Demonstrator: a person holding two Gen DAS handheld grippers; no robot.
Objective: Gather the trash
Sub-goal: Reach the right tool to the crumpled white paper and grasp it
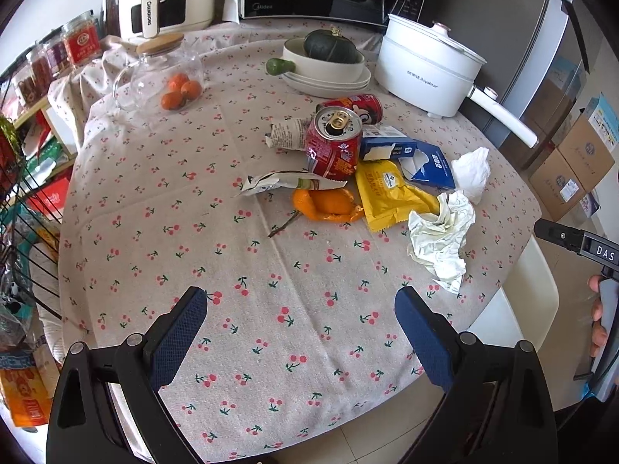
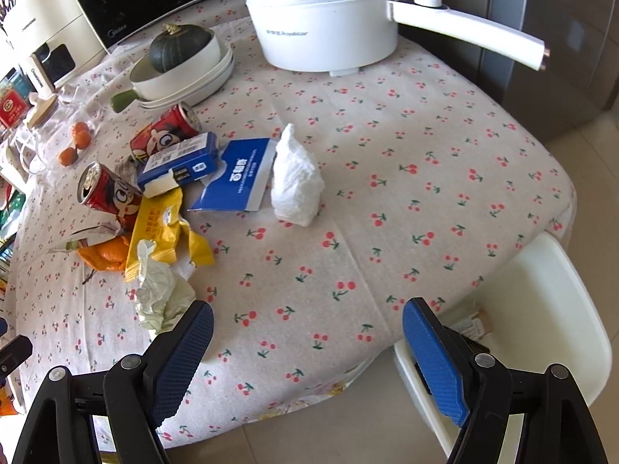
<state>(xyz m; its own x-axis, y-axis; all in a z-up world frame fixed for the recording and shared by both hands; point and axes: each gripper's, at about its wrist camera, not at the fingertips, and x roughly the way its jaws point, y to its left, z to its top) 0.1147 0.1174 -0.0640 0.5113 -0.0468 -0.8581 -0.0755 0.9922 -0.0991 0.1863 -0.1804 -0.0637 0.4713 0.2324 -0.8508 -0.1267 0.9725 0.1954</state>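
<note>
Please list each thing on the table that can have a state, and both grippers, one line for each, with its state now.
left gripper: open, empty.
right gripper: open, empty.
upright can: standing, tab opened.
second can: lying on its side.
yellow wrapper: torn open, flat.
blue box: lying, end flap open.
white tissue: crumpled.
orange peel: peeled off, lying open.
white pot: lid on.
glass jug: lidded.
</note>
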